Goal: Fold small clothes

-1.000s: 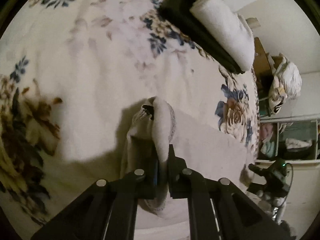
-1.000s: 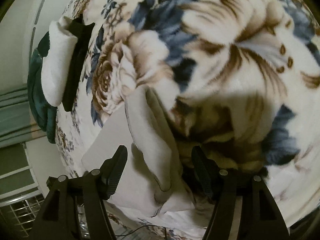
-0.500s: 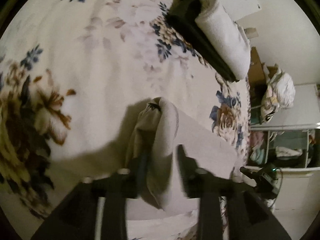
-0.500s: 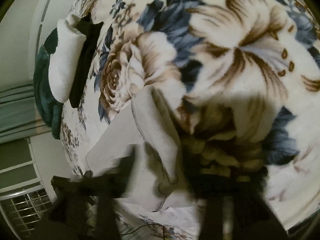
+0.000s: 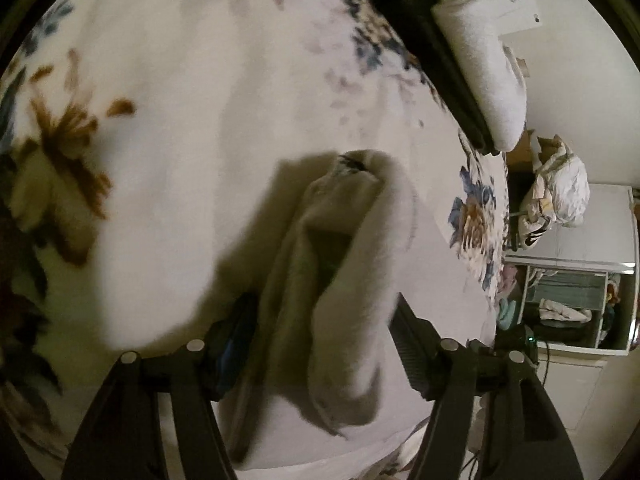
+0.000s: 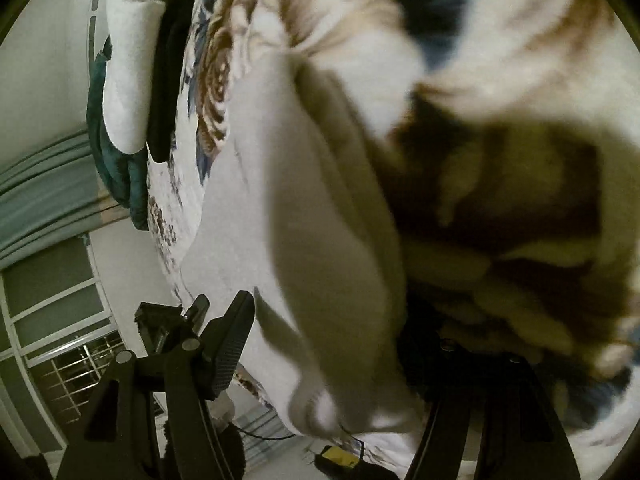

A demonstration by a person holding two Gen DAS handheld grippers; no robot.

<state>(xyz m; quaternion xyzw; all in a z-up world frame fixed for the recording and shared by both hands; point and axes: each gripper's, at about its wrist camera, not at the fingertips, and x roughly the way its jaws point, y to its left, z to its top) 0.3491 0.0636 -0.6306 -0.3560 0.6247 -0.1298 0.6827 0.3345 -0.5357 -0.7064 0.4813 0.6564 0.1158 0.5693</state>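
The small white garment lies on the floral blanket of a bed, in the lower middle of the left wrist view, with one edge doubled over into a raised, thick fold that runs from about 6 o'clock up toward 12 o'clock. The left gripper has its two fingers spread wide, one on each side of this fold, and they clench nothing; probably they stand so because the fold is to rest in place. In the right wrist view the same garment fills the middle, and the right gripper is also released, its left finger apart from the cloth at about 8 o'clock. The finger on the other side is dark and lost in shadow near 5 o'clock, so its exact position is hard to make out. Both pictures are blurred, so it is not possible to tell if any finger touches the cloth. At 1 o'clock in the left view a stack of folded clothes, one black and one white, lies well apart, at the blanket's edge; it seems to be the place for finished pieces. The lower end of the garment is cut off behind the gripper bodies.
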